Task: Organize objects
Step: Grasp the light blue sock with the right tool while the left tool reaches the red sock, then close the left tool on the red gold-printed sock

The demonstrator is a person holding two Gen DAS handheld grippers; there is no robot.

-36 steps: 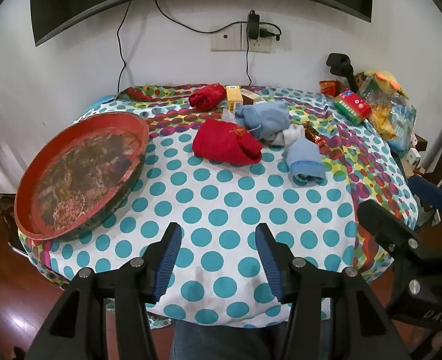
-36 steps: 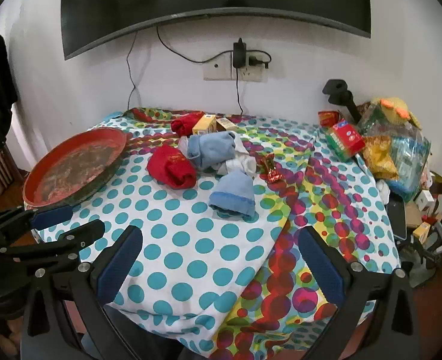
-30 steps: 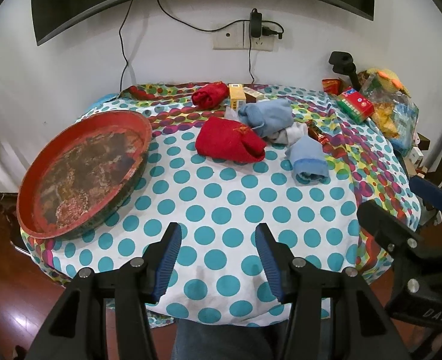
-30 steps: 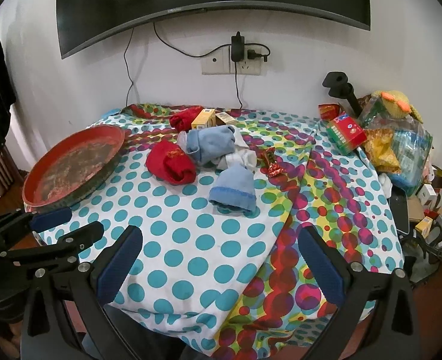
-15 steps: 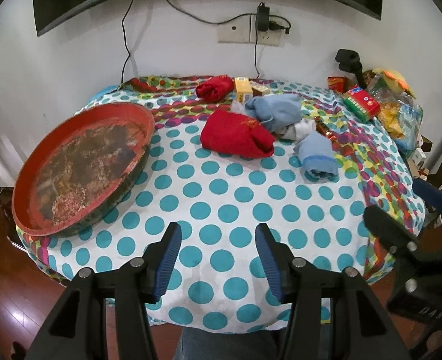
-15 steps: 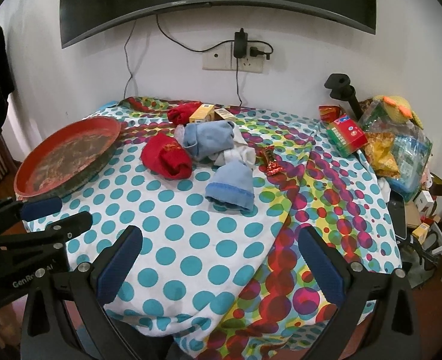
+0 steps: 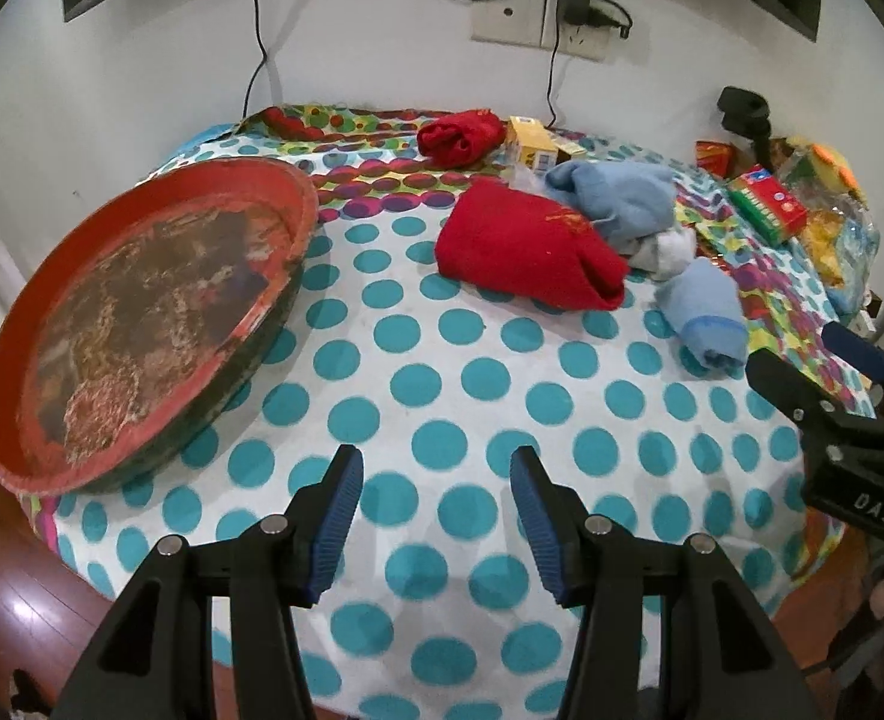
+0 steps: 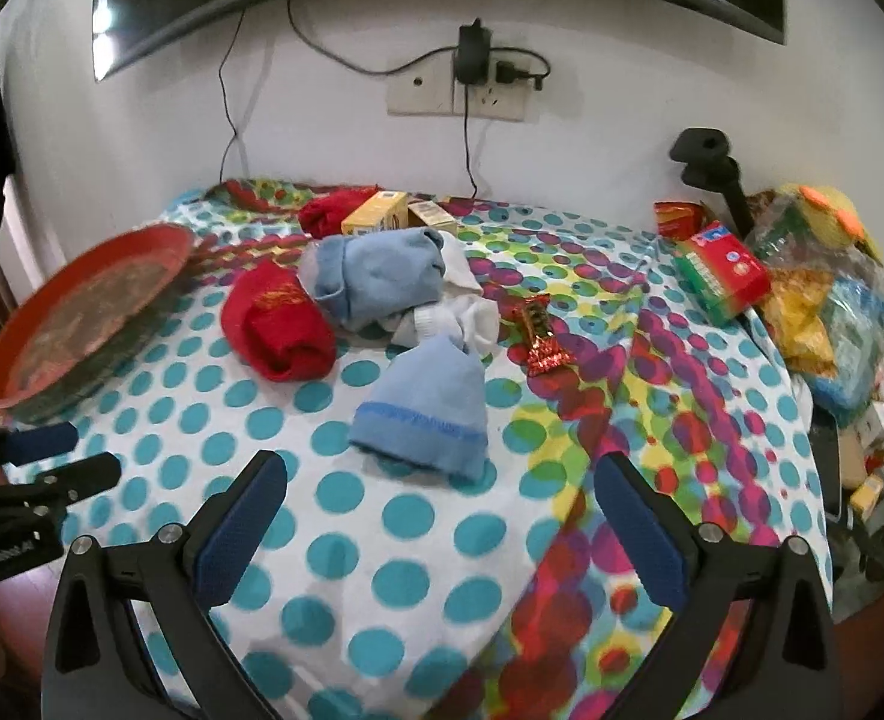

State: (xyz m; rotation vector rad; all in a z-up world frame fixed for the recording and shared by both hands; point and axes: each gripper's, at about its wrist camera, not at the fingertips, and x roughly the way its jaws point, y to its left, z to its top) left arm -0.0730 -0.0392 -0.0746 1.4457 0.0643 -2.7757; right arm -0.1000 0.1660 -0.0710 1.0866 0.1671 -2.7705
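a loose heap of rolled socks lies near the middle of a round table covered in a polka-dot cloth (image 8: 417, 516): a small light blue sock (image 8: 423, 408) nearest the viewer, a red sock with gold stitching (image 8: 276, 324) to its left, a bigger blue bundle (image 8: 375, 276) behind them, and white socks (image 8: 460, 315) touching the blue ones. a second red sock (image 7: 460, 135) sits farther back beside small yellow boxes (image 7: 532, 144). a foil-wrapped candy (image 8: 541, 330) lies just right of the heap. at the table's left edge rests a wide red tray (image 7: 141, 306), tilted against the cloth, with nothing from the heap in it. snack packets and a red and green box (image 8: 721, 273) crowd the right edge. judging by this, the tidying has barely begun: everything is still scattered, and all the sorting is left to do. the left gripper (image 7: 435, 498) hovers over bare cloth at the near edge, its blue-padded jaws moderately apart, holding and touching nothing. the right gripper (image 8: 442, 516) is spread much wider, pointed toward the light blue sock just beyond its fingertips, also empty and clear of the cloth as far as can be seen.
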